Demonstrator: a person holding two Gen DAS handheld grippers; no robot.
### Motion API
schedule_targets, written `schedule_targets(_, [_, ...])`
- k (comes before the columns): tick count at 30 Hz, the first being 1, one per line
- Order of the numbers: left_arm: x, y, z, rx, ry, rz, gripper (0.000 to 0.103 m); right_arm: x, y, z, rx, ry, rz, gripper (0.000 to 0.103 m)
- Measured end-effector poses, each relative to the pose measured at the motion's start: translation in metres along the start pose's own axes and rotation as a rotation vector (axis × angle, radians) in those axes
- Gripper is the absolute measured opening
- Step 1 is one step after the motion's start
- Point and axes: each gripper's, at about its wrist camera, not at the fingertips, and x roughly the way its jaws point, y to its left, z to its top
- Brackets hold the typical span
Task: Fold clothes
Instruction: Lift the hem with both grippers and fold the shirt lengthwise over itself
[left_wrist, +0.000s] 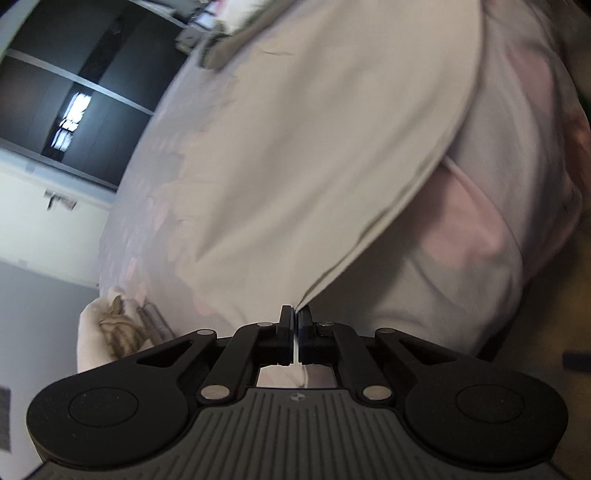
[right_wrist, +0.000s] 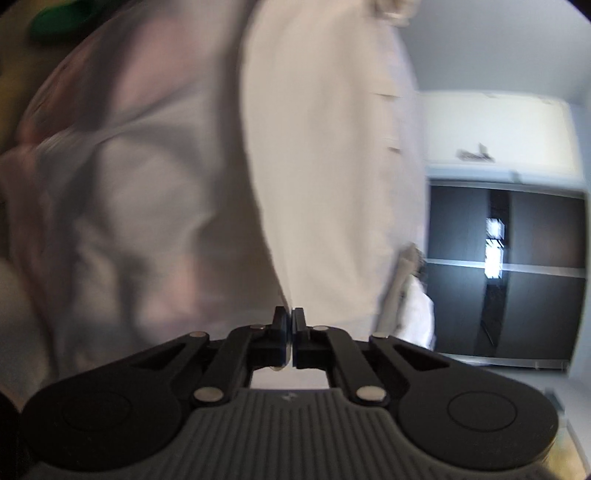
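A: Pinching the cream garment (left_wrist: 314, 147) with the left gripper (left_wrist: 295, 314), clamped tight on a corner of the hem. Only a sliver of pale cloth showing between the black pads.

B: And on the other side?

A: Much the same. Right gripper (right_wrist: 290, 314) closed to a narrow slit, gripping the same garment right where its curved edge meets the fingertips.

B: Lying where, that garment?

A: Spread out ahead of both grippers, stretching up and away from the pads, over a pink-and-white bedsheet (left_wrist: 480, 221). Smooth and flat across the middle. Blurred, so no telling collar from sleeve.

B: Anything else worth noting in the left view?

A: Down at the lower left, just beside the gripper's linkage, a folded pile (left_wrist: 110, 332) of white cloth with something brown-striped tucked in. Beyond that, dark cabinet panels (left_wrist: 74, 92) with pale rails across, well apart from the garment.

B: And in the right view?

A: Rumpled sheet bunched to the left of the garment, heavily creased. Up in the top left corner, a green shape (right_wrist: 55, 18), too blurred to name. Over to the right, the same dark panels, plus a bit of white cloth (right_wrist: 417, 306) poking out just past the garment's far edge.
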Motion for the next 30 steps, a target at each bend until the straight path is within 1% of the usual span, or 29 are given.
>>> schedule_targets(2, [-0.013,0.014,0.005,-0.062,-0.028,0.016,0.0,-0.009,-0.022,0.0,0.08,-0.004,-0.037,0.002])
schedule_targets(5, [-0.032,0.03,0.008,-0.117,-0.062,0.047,0.0,-0.024,-0.044,0.0,0.138,-0.015,-0.106,0.002])
schedule_targets(7, [-0.044,0.041,0.01,-0.15,-0.088,0.071,0.0,-0.033,-0.062,0.001,0.186,-0.002,-0.136,0.002])
schedule_targets(10, [-0.065,0.06,0.015,-0.218,-0.145,0.092,0.0,-0.052,-0.085,-0.001,0.281,-0.006,-0.183,0.002])
schedule_targets(13, [-0.09,0.078,0.019,-0.271,-0.204,0.126,0.0,-0.076,-0.109,-0.004,0.355,-0.026,-0.229,0.002])
schedule_targets(16, [-0.113,0.095,0.022,-0.307,-0.246,0.161,0.0,-0.099,-0.129,-0.009,0.415,-0.047,-0.272,0.002])
schedule_targets(18, [-0.123,0.107,0.023,-0.34,-0.253,0.153,0.0,-0.11,-0.142,-0.012,0.469,-0.053,-0.277,0.002])
schedule_targets(21, [-0.134,0.12,0.027,-0.371,-0.252,0.13,0.0,-0.118,-0.156,-0.014,0.535,-0.06,-0.261,0.002])
schedule_targets(23, [-0.134,0.122,0.031,-0.361,-0.241,0.124,0.0,-0.111,-0.16,-0.01,0.529,-0.043,-0.267,0.002])
schedule_targets(25, [-0.129,0.123,0.038,-0.331,-0.225,0.136,0.0,-0.101,-0.164,-0.006,0.517,-0.023,-0.275,0.002])
schedule_targets(30, [-0.103,0.134,0.054,-0.293,-0.192,0.143,0.0,-0.069,-0.179,-0.004,0.518,0.027,-0.28,0.002])
